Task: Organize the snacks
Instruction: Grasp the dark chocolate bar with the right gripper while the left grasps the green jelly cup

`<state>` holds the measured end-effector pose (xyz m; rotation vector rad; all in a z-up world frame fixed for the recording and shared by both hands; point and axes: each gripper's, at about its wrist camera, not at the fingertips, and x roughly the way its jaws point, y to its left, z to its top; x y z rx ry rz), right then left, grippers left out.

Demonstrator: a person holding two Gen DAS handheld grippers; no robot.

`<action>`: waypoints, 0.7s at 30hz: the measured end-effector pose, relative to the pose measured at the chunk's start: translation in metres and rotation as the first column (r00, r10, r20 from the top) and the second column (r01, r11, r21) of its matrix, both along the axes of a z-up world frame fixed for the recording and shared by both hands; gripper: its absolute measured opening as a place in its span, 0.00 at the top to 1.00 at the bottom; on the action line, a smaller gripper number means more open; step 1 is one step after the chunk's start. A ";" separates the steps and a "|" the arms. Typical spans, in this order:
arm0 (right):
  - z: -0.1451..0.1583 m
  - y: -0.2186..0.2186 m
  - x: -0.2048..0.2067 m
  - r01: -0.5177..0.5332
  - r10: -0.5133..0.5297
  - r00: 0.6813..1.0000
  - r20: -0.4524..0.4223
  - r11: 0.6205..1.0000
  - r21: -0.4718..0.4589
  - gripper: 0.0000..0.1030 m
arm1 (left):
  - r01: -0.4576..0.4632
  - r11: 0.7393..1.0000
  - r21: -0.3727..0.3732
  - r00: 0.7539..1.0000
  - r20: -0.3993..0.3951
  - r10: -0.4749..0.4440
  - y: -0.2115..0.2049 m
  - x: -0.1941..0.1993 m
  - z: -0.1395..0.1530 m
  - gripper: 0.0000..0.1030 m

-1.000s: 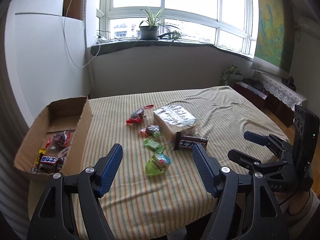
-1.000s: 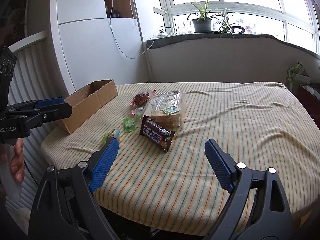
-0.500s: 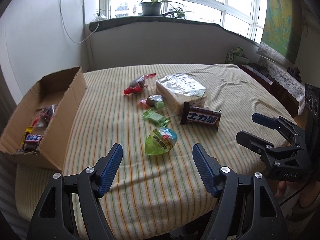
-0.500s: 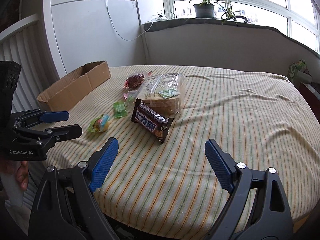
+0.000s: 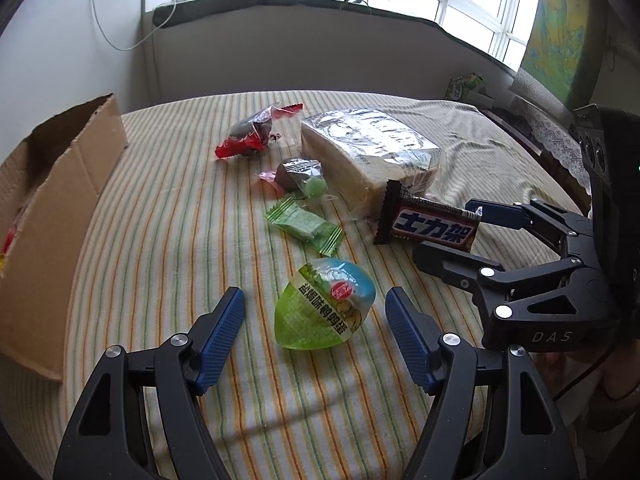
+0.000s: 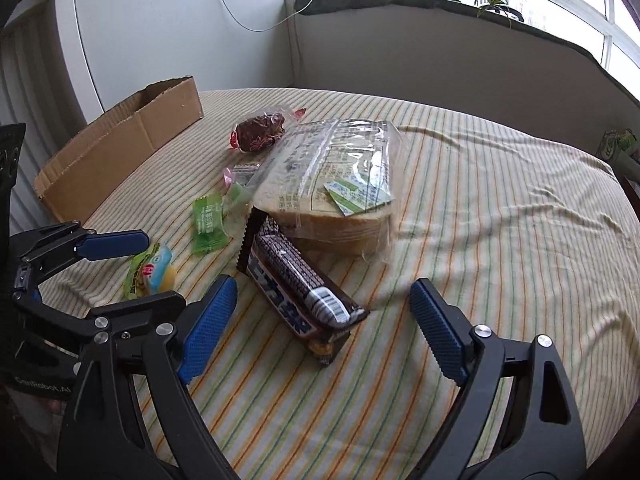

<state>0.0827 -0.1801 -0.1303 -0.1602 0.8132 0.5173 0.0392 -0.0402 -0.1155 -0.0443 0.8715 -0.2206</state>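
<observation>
Both wrist cameras looked steeply down, close over the striped table [image 5: 160, 220], facing the window; both showed the bread bag [image 5: 360, 148] at frame centre

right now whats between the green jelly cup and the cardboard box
Nothing: in the left wrist view only bare striped tablecloth lies between the green jelly cup and the cardboard box.
</observation>
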 end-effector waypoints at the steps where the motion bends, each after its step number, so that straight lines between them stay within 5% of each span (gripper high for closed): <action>1: 0.000 0.002 0.002 -0.003 0.003 1.000 -0.002 1.000 -0.004 0.12 | 0.002 1.000 -0.006 1.000 0.000 -0.002 0.001 0.002 0.000 0.30; 10: -0.004 0.004 -0.002 -0.011 0.011 1.000 0.000 1.000 -0.011 0.19 | 0.013 1.000 0.007 1.000 0.020 -0.013 0.000 0.002 -0.001 0.30; 15: -0.001 0.000 -0.014 -0.006 0.006 1.000 0.023 1.000 -0.004 0.63 | 0.004 1.000 0.007 0.999 0.036 -0.005 0.000 0.000 -0.002 0.30; 18: 0.002 -0.007 -0.025 0.002 -0.003 0.999 0.034 0.999 0.043 0.79 | -0.010 1.000 -0.002 0.999 0.047 0.010 0.004 -0.003 -0.001 0.63; 21: 0.003 -0.013 -0.038 0.019 -0.022 0.999 0.047 0.998 0.058 0.80 | -0.015 0.999 -0.032 0.999 0.051 0.017 0.010 -0.007 0.000 0.72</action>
